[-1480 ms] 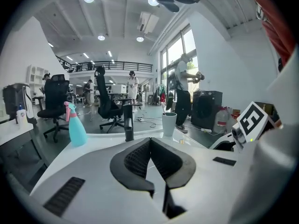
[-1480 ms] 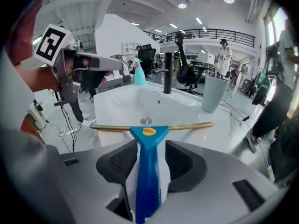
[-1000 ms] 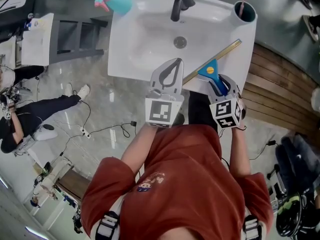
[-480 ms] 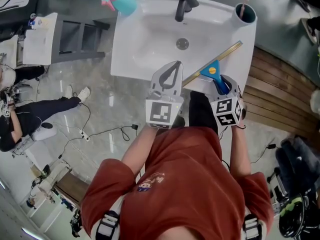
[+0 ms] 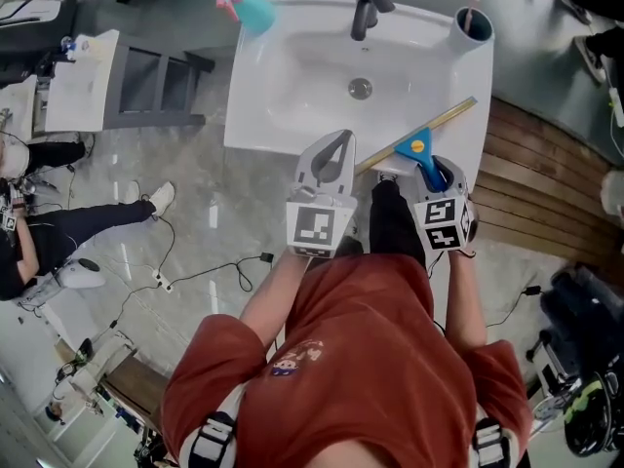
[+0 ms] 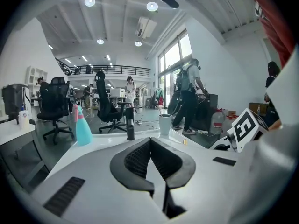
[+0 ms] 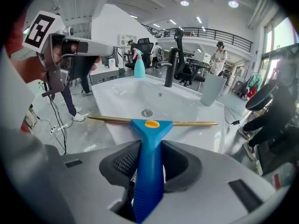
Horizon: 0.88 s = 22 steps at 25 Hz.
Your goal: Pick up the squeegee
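Blue squeegee [image 7: 150, 125], handle tight between just-closed jaws of right claw [image 7: 149, 148]

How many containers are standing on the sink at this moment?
2. A spray bottle at the sink's back left corner and a cup at its back right corner. The front rim is partly covered, so more could be hidden.

Bright ceiling lights [image 6: 88, 2] — fisheye-warped edges
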Motion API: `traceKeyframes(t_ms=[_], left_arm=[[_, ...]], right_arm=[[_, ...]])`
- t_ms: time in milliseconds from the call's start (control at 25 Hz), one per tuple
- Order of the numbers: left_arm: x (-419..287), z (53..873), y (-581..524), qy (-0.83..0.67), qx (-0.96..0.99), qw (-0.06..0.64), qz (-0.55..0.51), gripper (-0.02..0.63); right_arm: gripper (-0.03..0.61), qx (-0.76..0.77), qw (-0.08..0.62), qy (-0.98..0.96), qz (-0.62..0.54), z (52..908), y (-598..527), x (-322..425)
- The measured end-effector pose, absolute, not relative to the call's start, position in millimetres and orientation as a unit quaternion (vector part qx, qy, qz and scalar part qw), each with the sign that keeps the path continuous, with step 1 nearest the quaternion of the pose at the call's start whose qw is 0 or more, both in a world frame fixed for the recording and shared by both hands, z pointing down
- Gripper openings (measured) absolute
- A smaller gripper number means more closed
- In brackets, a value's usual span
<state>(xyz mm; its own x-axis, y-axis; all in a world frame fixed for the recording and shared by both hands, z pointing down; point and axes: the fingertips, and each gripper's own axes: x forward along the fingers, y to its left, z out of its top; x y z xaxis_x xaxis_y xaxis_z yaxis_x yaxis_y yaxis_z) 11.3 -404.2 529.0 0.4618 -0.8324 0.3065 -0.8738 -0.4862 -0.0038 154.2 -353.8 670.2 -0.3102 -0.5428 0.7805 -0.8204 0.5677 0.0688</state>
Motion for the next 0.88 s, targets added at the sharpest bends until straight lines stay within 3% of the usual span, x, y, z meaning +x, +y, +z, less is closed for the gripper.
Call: traceKeyframes(t_ms=[520,880], left_arm=[[-32.5,505.1,-336.1,-0.493,0.861,0.063,0.106,0.018],[-49.8,475.1,-298.8,-0.489,0.867,0.042,0.082,0.018]], right_arm=[[0.139,0.503,0.378,-0.759,0.164,641.1,-296.4,130.5],[0.14,0.568,0.326,-0.737,0.165,603.5,-272.0,132.6]])
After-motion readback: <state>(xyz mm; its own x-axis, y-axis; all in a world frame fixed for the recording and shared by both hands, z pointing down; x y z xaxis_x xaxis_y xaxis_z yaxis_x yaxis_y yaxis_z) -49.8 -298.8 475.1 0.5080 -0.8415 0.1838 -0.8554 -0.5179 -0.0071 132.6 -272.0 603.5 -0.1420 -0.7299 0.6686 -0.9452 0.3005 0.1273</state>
